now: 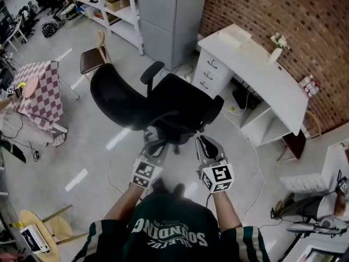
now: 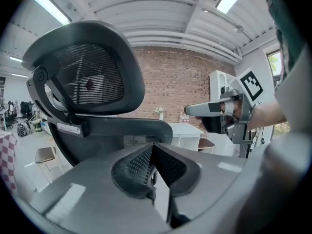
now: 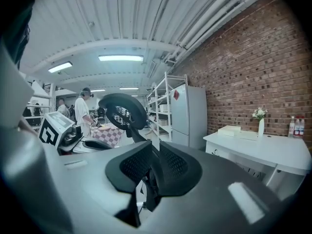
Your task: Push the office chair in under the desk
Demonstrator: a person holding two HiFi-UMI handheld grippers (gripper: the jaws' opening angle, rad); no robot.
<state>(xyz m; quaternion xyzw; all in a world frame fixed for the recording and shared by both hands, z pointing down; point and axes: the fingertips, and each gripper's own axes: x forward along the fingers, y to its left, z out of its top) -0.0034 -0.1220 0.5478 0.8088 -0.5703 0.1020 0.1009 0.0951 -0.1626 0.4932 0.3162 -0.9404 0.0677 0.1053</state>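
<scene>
Only legible text is "SOUNDING" in pale block capitals on the person's dark green shirt [image 1: 169, 231], upside down in the head view, with a smaller line beside it too blurred to read; the marker cubes [image 1: 146, 174] carry black-and-white square codes, no letters.

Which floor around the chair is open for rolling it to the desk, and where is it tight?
Bare floor lies between the chair and the desk. The floor left of the chair, toward the checked table, is open too. Under the desk it is more crowded: a dark box sits there.
</scene>
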